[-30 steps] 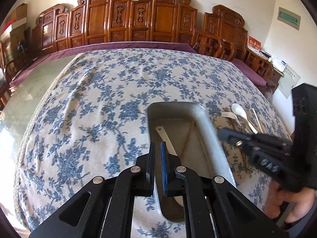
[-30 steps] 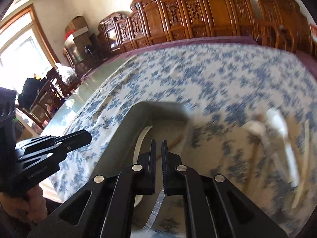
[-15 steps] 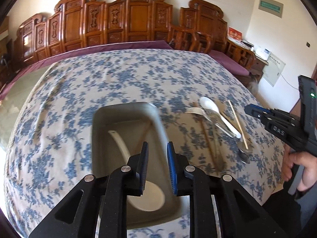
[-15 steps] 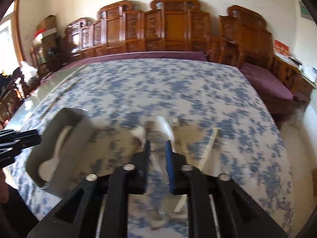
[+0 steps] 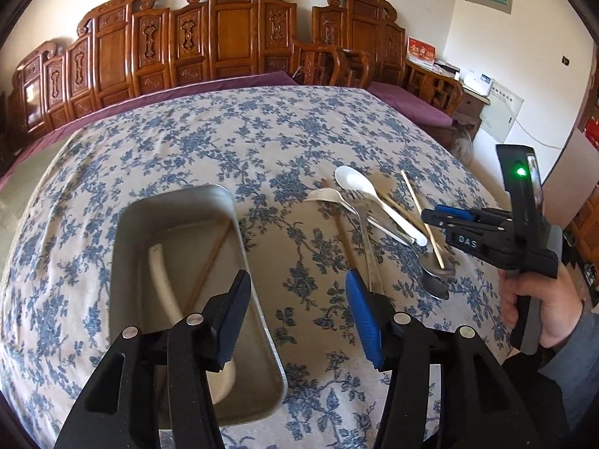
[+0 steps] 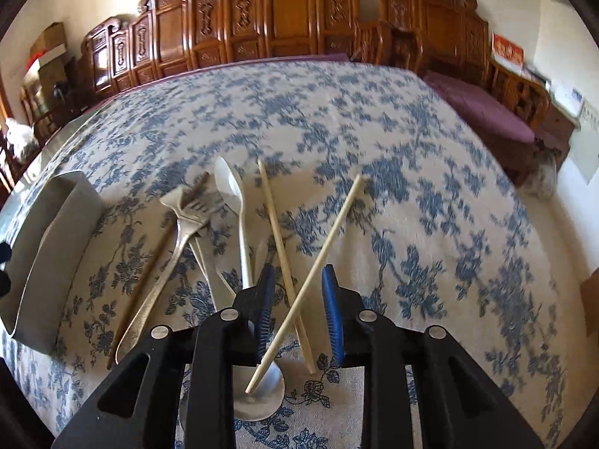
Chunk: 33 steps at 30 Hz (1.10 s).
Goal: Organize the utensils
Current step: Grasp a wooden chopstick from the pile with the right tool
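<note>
A metal tray (image 5: 239, 220) on the floral tablecloth holds a white spoon (image 5: 159, 280) and a wooden chopstick (image 5: 209, 262). Right of it lies a pile of utensils: a white spoon (image 5: 355, 181), forks (image 5: 325, 196), metal spoons (image 5: 434, 284) and chopsticks (image 5: 419, 213). My left gripper (image 5: 297, 318) is open and empty above the tray's right rim. My right gripper (image 6: 295, 307) is open, its fingers on either side of two crossed chopsticks (image 6: 322, 258) above a metal spoon bowl (image 6: 262, 393). The tray also shows in the right wrist view (image 6: 48, 232).
The table is round, with a blue floral cloth (image 6: 337, 112). Carved wooden chairs (image 5: 224, 37) stand behind it and a purple-cushioned bench (image 6: 479, 112) at the right. In the left wrist view, the right gripper (image 5: 486, 232) is held by a hand at the table's right edge.
Both grippers have opened from nearly shut. The right gripper has swung from the tray to over the utensil pile. The left gripper has backed away and shifted right of the tray.
</note>
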Tool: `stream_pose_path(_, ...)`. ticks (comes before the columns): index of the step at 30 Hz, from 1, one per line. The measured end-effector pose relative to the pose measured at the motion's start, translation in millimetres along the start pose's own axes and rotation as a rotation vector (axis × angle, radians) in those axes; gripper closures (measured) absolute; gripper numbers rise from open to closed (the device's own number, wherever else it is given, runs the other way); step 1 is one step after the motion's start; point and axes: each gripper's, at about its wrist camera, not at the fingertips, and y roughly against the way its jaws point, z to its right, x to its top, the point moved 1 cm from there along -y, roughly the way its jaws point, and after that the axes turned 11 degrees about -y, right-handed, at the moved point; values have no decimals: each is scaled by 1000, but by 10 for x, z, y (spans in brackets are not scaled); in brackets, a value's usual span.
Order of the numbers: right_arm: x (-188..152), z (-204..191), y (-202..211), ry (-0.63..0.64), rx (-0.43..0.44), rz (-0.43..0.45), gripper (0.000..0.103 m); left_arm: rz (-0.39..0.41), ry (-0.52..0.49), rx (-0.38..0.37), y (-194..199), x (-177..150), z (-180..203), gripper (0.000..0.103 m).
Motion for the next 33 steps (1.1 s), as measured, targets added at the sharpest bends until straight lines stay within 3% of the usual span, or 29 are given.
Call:
stream_pose_path(12, -9, 222, -115, -111, -17, -52, 75, -24, -44, -3, -137, -55, 271, 53)
stream_pose_path(19, 47, 206, -184, -116, 0, -56, 83, -40, -62, 6, -209, -72, 393, 53)
stream_pose_path(21, 55, 199, -191, -114, 3, -56, 91, -43, -66, 7, -223, -75, 430, 53)
stream_pose_path(25, 66, 253, -178, -140, 31, -64, 97, -53, -71, 9, -263, -51, 485, 53)
stream_pose_path(33, 127, 364, -64, -176, 70, -26, 97, -87, -131, 26, -433, 47, 668, 53)
